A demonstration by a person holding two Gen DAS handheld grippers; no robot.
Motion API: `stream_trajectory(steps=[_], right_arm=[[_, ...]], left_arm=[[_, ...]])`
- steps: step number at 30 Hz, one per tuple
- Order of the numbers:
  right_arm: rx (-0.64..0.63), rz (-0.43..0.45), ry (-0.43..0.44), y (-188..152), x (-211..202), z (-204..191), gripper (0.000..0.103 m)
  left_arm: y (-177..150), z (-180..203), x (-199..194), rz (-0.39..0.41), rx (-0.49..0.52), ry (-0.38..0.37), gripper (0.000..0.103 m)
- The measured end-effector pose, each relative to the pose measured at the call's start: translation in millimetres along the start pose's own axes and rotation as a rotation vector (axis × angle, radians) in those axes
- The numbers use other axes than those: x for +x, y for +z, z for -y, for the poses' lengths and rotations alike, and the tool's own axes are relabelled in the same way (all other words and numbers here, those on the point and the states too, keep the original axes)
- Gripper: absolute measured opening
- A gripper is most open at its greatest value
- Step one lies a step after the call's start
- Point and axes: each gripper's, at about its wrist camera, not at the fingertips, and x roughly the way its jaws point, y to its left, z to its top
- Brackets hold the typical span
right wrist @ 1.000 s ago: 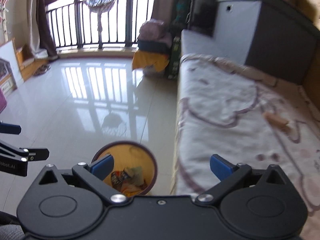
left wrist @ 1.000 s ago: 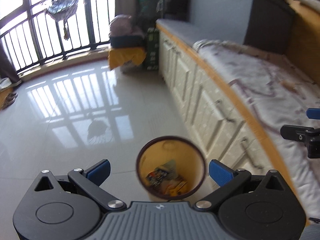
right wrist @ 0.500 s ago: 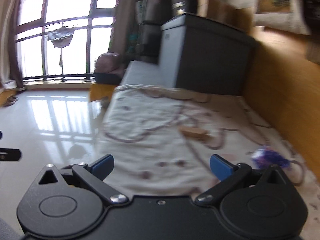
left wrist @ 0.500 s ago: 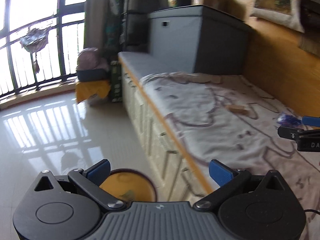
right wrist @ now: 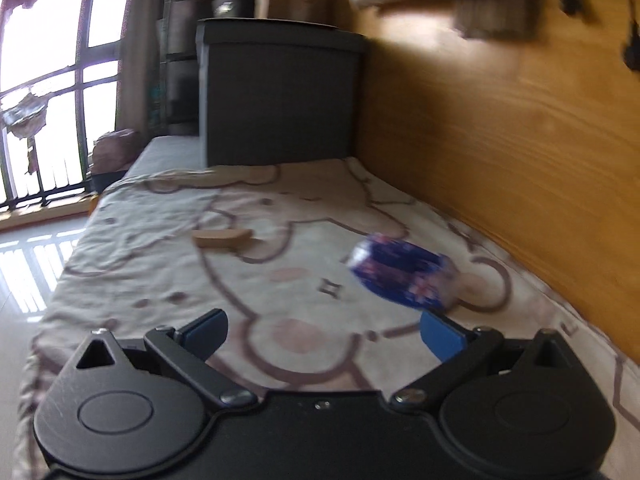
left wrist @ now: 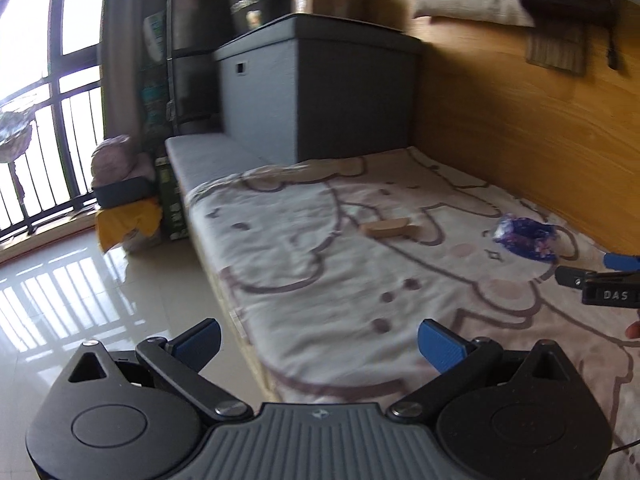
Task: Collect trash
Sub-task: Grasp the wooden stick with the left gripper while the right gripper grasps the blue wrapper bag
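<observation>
The blue wrapper lies on the bed, just beyond the right claw and to the right of its centre, its near edge just above the claw's right blue fingertip. Both claws are spread wide, gripping nothing. From the left claw, which hangs over the bed's left edge, the wrapper sits far to the right, near the wooden wall panel. It is a crumpled, shiny dark-blue packet with pale speckled print and a clear end. A flat tan piece lies farther left on the bedspread, well apart from it.
</observation>
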Motion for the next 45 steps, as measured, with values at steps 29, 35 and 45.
stream_trajectory(steps=[29,35,45], right_arm=[[0.293,0.189,-0.103,15.8,90.9,106.9,0.103],[0.396,0.164,-0.085,2.3,101.3,130.3,0.088],[0.583,0.155,-0.152,-18.9,119.1,164.6,0.052]], left_arm=[[72.5,103.2,152.7,0.017,-0.095,-0.198,0.103],[102.3,100.2,214.9,0.023,-0.125,-0.227,0.103],[112.6,77.6,294.9,-0.076,-0.254,-0.084,0.103]])
